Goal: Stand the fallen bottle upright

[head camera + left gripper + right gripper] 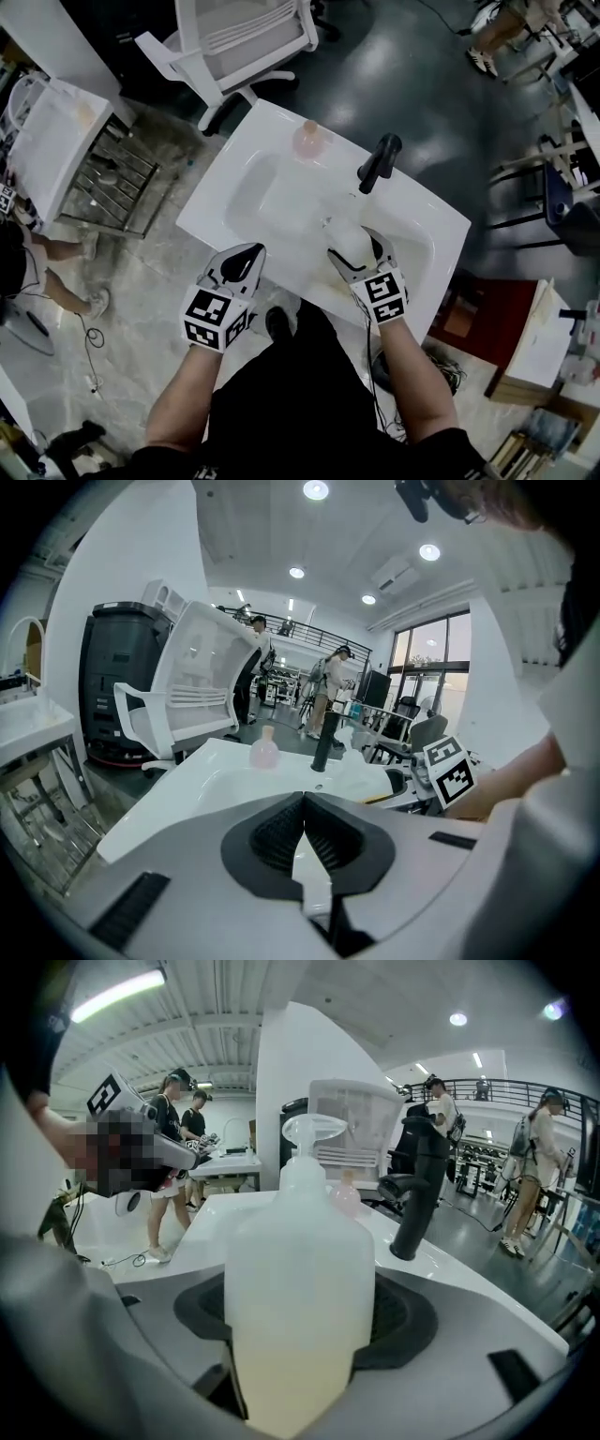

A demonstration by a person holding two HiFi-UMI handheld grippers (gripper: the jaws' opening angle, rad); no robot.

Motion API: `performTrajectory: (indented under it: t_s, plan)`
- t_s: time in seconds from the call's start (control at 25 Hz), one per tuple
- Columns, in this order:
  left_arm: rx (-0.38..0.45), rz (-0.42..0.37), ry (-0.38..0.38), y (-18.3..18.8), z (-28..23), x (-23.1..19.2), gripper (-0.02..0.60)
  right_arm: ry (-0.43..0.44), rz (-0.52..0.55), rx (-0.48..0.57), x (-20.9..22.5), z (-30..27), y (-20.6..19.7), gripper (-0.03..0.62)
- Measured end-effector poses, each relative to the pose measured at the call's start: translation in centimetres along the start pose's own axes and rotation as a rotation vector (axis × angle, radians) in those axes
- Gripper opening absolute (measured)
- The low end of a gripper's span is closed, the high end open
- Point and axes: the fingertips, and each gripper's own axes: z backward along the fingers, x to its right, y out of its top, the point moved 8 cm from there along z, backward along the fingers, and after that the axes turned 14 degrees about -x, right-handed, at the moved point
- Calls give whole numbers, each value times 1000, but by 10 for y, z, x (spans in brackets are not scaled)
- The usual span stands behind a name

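Translucent bottle [300, 1288]: was clamped in my right gripper [358, 249], just my side of the faucet [379, 162]
Long axis: pump end up, pretty much vertical I'd say
Left gripper [246, 256]: pinched together on nothing, farther from the faucet

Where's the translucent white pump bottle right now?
The translucent white pump bottle is clamped upright in the right gripper, over the white sink just in front of the black faucet, right of centre in the head view.
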Motion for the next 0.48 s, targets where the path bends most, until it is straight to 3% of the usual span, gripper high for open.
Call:
performTrajectory:
  t_s: [0.16,0.48]
  plan:
    - [-3,-9,-9,10,-6,16,8,-11,-81,24,17,24,-20,341]
    - [22,-50,-51,59,-33,54,8,19,-173,169,53,81,-8,339]
